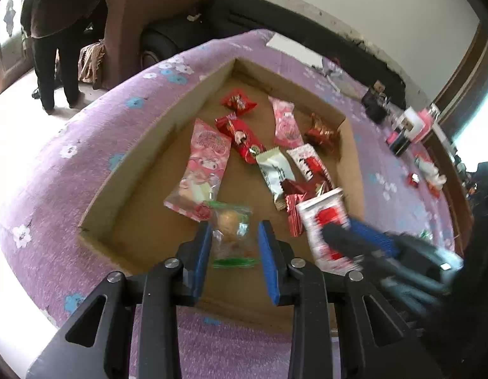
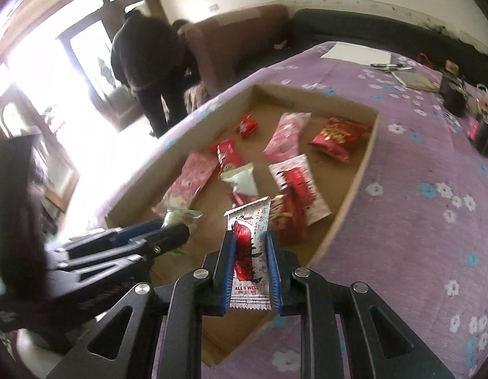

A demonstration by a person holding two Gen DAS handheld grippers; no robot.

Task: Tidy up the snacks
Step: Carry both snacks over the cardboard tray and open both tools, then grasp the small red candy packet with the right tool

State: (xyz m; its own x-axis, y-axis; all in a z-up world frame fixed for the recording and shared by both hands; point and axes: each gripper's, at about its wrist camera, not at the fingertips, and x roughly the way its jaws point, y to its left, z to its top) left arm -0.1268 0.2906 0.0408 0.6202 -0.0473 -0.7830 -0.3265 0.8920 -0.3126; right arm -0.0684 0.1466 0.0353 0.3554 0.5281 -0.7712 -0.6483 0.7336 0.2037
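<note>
Right gripper (image 2: 251, 265) clamped on light, crinkly red-white wrapper (image 2: 249, 252), mid-length; left gripper (image 1: 234, 252) straddling clear-wrapped pastry (image 1: 232, 230), grip uncertain; crushable, 12 o'clock

Light: daylight from the glass door (image 2: 86, 60), blown out white at frame left
Glare: floor washed out
Blur: right gripper (image 1: 348, 237) smeared by motion; left gripper (image 2: 177, 230) soft
Edges: heavy fisheye bend, dark corners
Focus: cardboard tray (image 1: 143, 158) fairly sharp

Purple floral tablecloth (image 2: 417, 221), brown armchair (image 1: 143, 9), bent-over person (image 2: 146, 63), perhaps papers (image 2: 354, 52)
</note>
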